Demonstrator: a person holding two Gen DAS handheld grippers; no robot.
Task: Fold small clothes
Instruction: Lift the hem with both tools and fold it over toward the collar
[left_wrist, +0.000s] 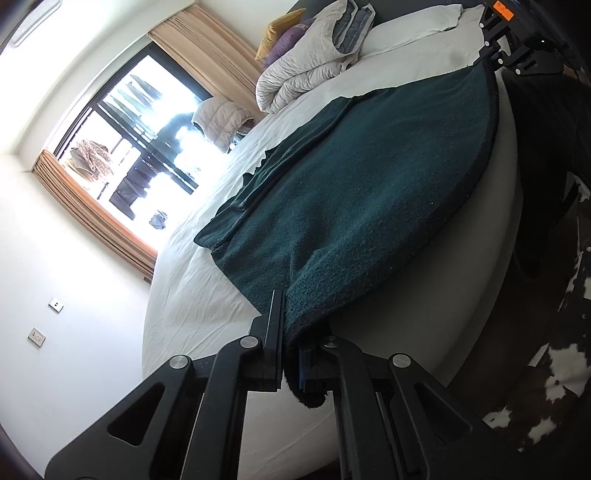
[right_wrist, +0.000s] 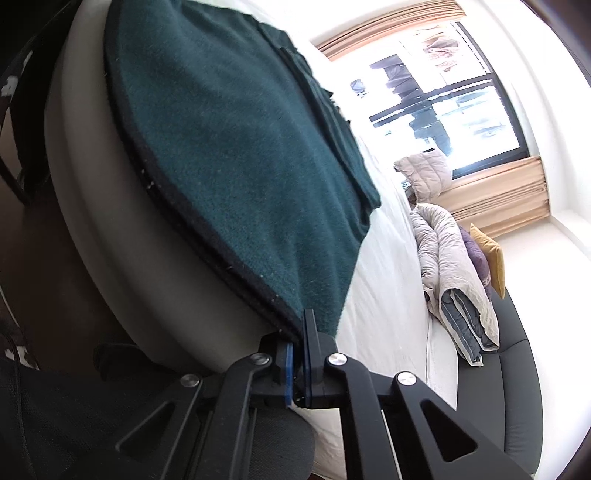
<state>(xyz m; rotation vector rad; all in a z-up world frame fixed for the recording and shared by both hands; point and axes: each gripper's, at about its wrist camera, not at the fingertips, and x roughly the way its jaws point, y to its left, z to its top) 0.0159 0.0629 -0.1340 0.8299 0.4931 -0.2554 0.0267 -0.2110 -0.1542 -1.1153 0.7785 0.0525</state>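
Two corners pinched, dark green knit sweater (left_wrist: 369, 192) flat on white bed (left_wrist: 207, 295), black-edged hem, left hand-held gripper (left_wrist: 291, 332) clamped on it, right hand-held gripper (right_wrist: 301, 332) clamped too

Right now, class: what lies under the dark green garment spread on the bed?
Under the dark green garment lies the white bed sheet, showing all around it. Whatever sits directly beneath the cloth is covered, so nothing else can be told.
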